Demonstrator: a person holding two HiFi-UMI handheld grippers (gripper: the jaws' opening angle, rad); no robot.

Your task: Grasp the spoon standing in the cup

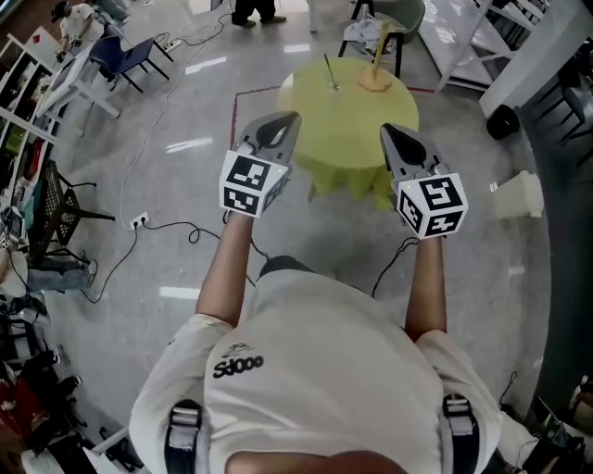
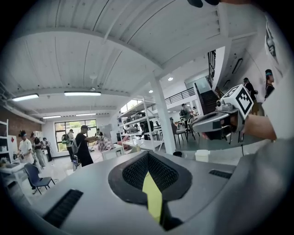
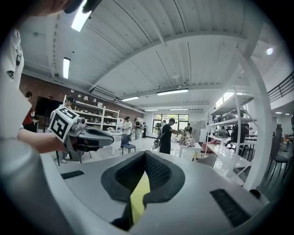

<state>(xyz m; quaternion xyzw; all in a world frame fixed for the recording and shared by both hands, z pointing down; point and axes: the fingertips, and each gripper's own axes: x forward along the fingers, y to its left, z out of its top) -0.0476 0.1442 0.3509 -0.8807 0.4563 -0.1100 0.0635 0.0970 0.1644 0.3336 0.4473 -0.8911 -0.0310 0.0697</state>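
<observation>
A round table point(image 1: 347, 139) with a yellow-green cloth stands ahead of me in the head view. At its far side a tan cup point(image 1: 374, 83) holds a pale spoon point(image 1: 381, 51) that stands upright. A thin metal utensil point(image 1: 329, 72) stands to the cup's left. My left gripper point(image 1: 281, 125) point(image 2: 148, 156) hovers over the table's near left edge with its jaws shut and nothing in them. My right gripper point(image 1: 394, 137) point(image 3: 146, 155) hovers over the near right edge, also shut and empty. Both are well short of the cup. Each gripper view shows the other gripper beside it.
A chair point(image 1: 382, 28) stands behind the table. A white container point(image 1: 517, 194) and a black bin point(image 1: 500, 120) sit on the floor at the right. Cables point(image 1: 167, 230) trail at the left near a blue chair point(image 1: 125, 57). People stand among shelves in the distance.
</observation>
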